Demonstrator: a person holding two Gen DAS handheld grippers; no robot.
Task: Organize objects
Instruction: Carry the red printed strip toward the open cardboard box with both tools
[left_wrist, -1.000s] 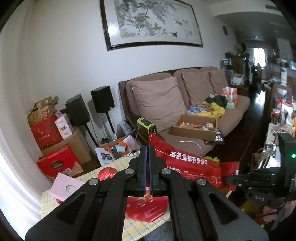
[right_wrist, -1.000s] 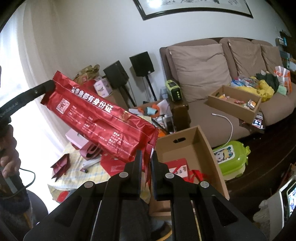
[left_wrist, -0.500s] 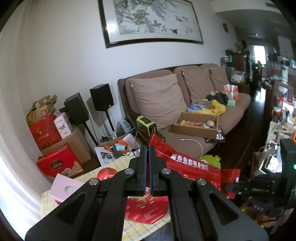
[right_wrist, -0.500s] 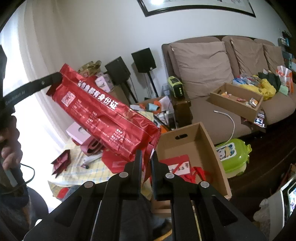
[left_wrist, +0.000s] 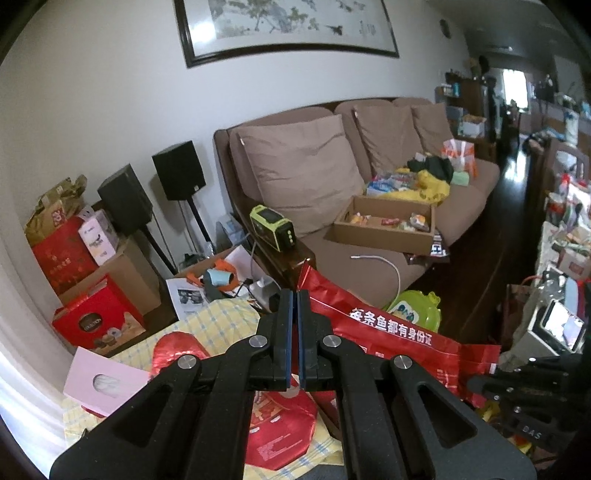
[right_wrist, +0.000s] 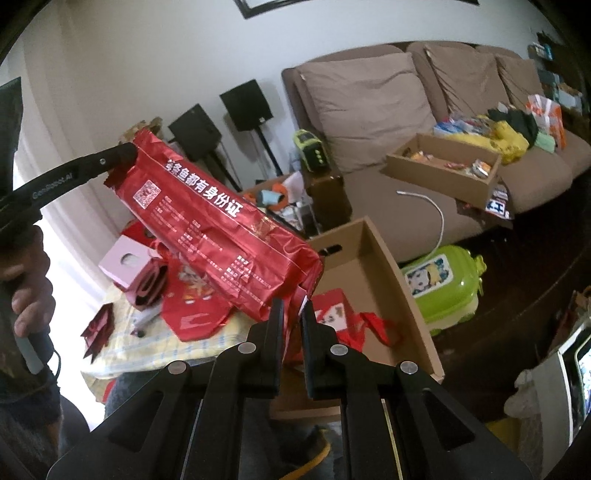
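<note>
Above open cardboard box (right_wrist: 373, 280), at 5 o'clock of table (right_wrist: 122, 350): red pouch (right_wrist: 221, 229) slung between left gripper (left_wrist: 294, 295) and right gripper (right_wrist: 291, 306), each pinching one end seal, probably for lowering flat.

Two fisheye views, each from a camera mounted just behind a pair of hand-held tongs, looking forward and somewhat downward along them.

The left wrist view has the left tongs (left_wrist: 294, 306) large in the lower foreground. It faces across a table (left_wrist: 207, 317) toward a brown sofa (left_wrist: 369, 206) against a white wall, with the right tongs (left_wrist: 480, 384) at its lower right edge.

The right wrist view sits behind the right tongs (right_wrist: 291, 310) and faces the same sofa (right_wrist: 424, 155) from further right, over an open cardboard box (right_wrist: 373, 258). The left tongs (right_wrist: 127, 153) enter from its left edge.

Both views share the sofa, the table, and a long red packet (left_wrist: 388, 332) (right_wrist: 221, 236) spanning the two tongs.
</note>
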